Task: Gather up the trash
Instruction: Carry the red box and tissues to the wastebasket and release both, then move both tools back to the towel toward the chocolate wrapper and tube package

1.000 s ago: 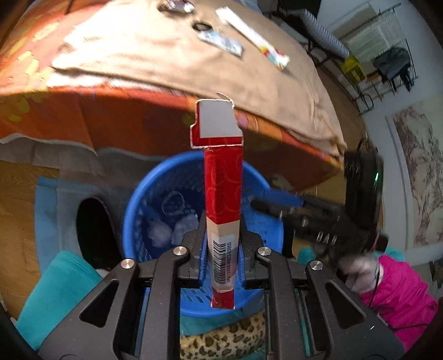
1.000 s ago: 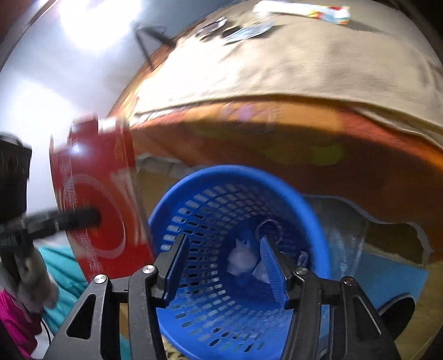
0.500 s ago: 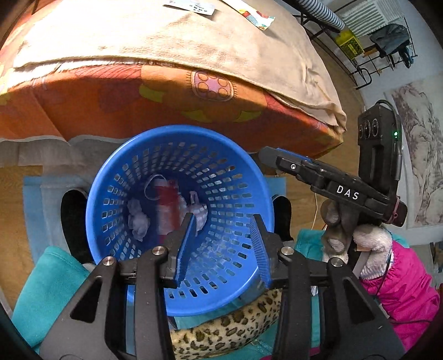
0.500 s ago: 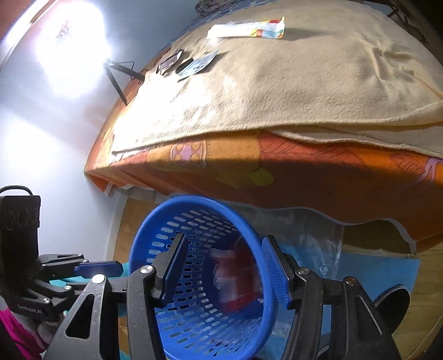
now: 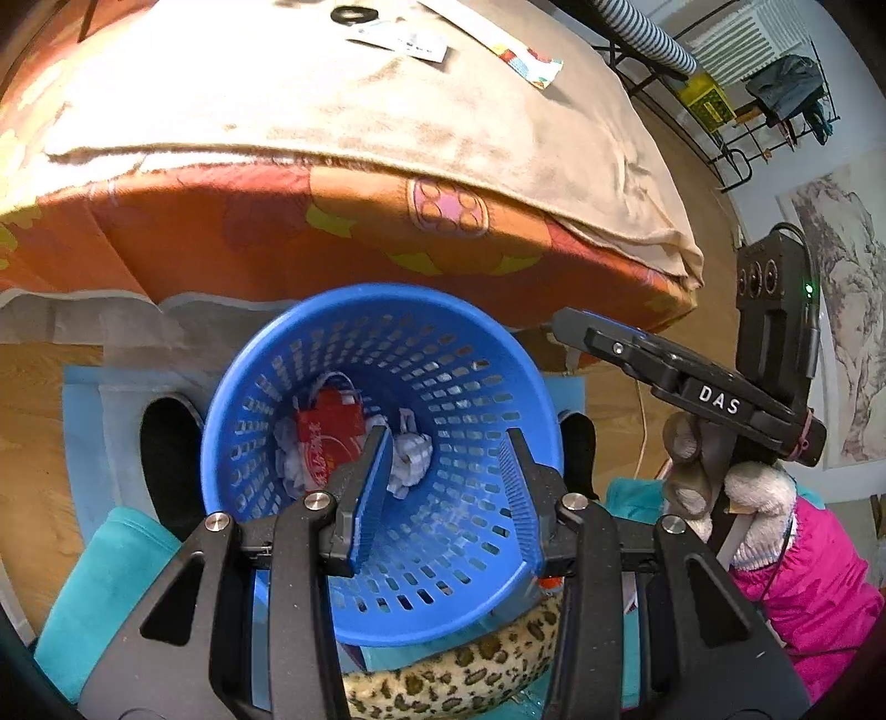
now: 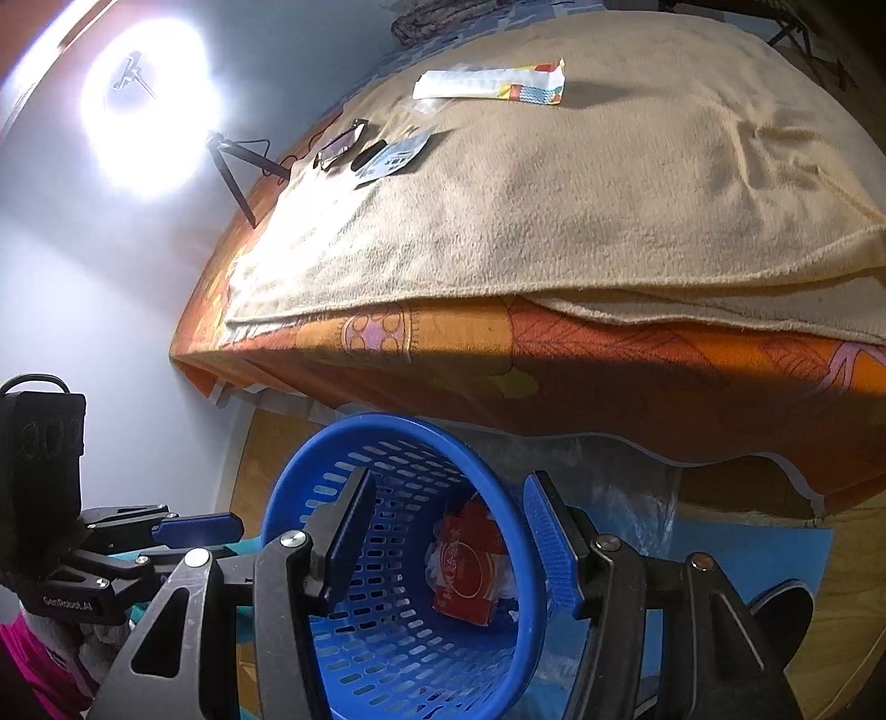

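Beige fleece blanket [image 5: 343, 111] covers a bed whose orange flowered sheet [image 5: 310, 232] hangs over the near edge. On the floor just below that edge stands a round blue plastic basket [image 5: 266, 387], its walls pierced with rows of slots.

A second ago the left tongs [image 5: 446, 487] pinched a tall red carton upright over the basket. Now the red carton [image 5: 329, 437] lies at the basket's bottom among crumpled white paper [image 5: 412, 459]. The jaws have just been opening and stand spread with nothing between them, above the basket's mouth. The right tongs [image 6: 448, 531] are also spread and empty over the same rim, as they were a second ago; the bed top now fills more of their view.

More litter waits on the blanket toward the far side: a long white wrapper with a coloured end [image 6: 490, 83], a pale printed packet [image 6: 393, 158], a shiny foil piece [image 6: 338, 144] and a small black ring [image 5: 346, 12]. They lie close together, well back from the bed's near edge.

Between the basket and the overhanging sheet there is only a narrow gap. Blue mat [image 6: 764, 554] and wooden floor [image 5: 33, 421] lie around the basket. Teal cloth [image 5: 111, 570] and a leopard-print fabric [image 5: 459, 675] crowd the near side. A pink sleeve [image 5: 814, 576] shows on the right.
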{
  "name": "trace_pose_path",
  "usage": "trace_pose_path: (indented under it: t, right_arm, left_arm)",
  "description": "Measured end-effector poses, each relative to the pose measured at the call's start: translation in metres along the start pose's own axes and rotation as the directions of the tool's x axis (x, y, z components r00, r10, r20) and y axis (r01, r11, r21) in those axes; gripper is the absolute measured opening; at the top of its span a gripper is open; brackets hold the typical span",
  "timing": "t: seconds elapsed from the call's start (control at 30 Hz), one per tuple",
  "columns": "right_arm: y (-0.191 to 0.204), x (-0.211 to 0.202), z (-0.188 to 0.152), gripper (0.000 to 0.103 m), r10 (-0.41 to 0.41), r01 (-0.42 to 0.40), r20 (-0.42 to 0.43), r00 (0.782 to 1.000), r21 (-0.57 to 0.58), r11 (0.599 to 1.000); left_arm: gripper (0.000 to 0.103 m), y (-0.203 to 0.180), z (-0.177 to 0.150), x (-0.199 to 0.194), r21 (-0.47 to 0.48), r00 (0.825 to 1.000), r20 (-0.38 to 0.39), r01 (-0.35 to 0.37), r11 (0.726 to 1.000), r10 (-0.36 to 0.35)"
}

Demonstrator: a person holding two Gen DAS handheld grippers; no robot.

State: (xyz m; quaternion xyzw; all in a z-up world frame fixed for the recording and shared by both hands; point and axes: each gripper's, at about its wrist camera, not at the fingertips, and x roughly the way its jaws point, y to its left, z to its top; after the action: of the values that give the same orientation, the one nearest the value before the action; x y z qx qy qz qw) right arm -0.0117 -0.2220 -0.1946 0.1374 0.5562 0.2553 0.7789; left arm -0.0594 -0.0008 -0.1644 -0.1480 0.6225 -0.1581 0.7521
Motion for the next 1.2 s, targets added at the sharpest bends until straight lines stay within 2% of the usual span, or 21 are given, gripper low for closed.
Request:
trace_pose_path:
  t: [0.07, 0.2, 0.27, 0.43, 0.63, 0.67, 0.73, 0.83, 0.97, 1.0, 1.07, 1.2]
  right_arm:
    - [0.002, -0.002, 0.002, 0.06, -0.006, 0.006, 0.007, 1.0, -0.011, 1.0]
    - [0.005, -0.007, 0.007, 0.071, -0.02, 0.021, 0.029, 0.999, -0.034, 0.999]
    - [0.008, -0.008, 0.013, 0.071, -0.029, 0.031, 0.036, 0.999, -0.048, 0.998]
    - [0.014, -0.014, 0.033, 0.071, -0.054, 0.059, 0.063, 0.997, -0.089, 0.994]
    - [0.024, -0.028, 0.068, 0.072, -0.096, 0.117, 0.146, 0.985, -0.149, 0.982]
    - [0.026, -0.03, 0.076, 0.074, -0.096, 0.123, 0.158, 0.983, -0.166, 0.978]
    - [0.028, -0.032, 0.089, 0.086, -0.087, 0.12, 0.171, 0.981, -0.191, 0.974]
    - [0.028, -0.037, 0.108, 0.088, -0.105, 0.151, 0.222, 0.969, -0.204, 0.967]
    - [0.025, -0.035, 0.137, 0.094, -0.136, 0.188, 0.232, 0.963, -0.219, 0.958]
    - [0.024, -0.034, 0.144, 0.094, -0.15, 0.203, 0.237, 0.96, -0.22, 0.954]
    - [0.02, -0.031, 0.158, 0.095, -0.159, 0.211, 0.236, 0.959, -0.217, 0.953]
    - [0.011, -0.024, 0.185, 0.097, -0.167, 0.211, 0.219, 0.961, -0.193, 0.958]
  left_arm:
    - [0.041, 0.0, 0.004, -0.002, 0.006, 1.0, 0.015, -0.015, 1.0, 0.015]
    - [0.042, 0.003, 0.017, -0.008, 0.012, 0.998, 0.041, -0.047, 0.999, 0.047]
    - [0.045, 0.005, 0.026, -0.013, 0.012, 0.996, 0.06, -0.063, 0.998, 0.062]
    - [0.045, 0.012, 0.056, -0.028, 0.003, 0.987, 0.124, -0.1, 0.995, 0.098]
    - [0.045, 0.025, 0.097, -0.039, -0.018, 0.973, 0.183, -0.142, 0.99, 0.143]
    - [0.045, 0.028, 0.104, -0.04, -0.022, 0.971, 0.19, -0.142, 0.99, 0.143]
    - [0.045, 0.034, 0.123, -0.041, -0.029, 0.969, 0.204, -0.136, 0.99, 0.139]
    - [0.045, 0.041, 0.146, -0.041, -0.033, 0.962, 0.222, -0.159, 0.987, 0.162]
    - [0.045, 0.05, 0.18, -0.041, -0.027, 0.951, 0.245, -0.188, 0.982, 0.189]
    - [0.046, 0.053, 0.187, -0.041, -0.034, 0.95, 0.247, -0.186, 0.982, 0.188]
    - [0.057, 0.059, 0.205, -0.04, -0.051, 0.948, 0.256, -0.18, 0.982, 0.188]
    - [0.061, 0.076, 0.241, -0.036, -0.1, 0.943, 0.269, -0.174, 0.98, 0.195]
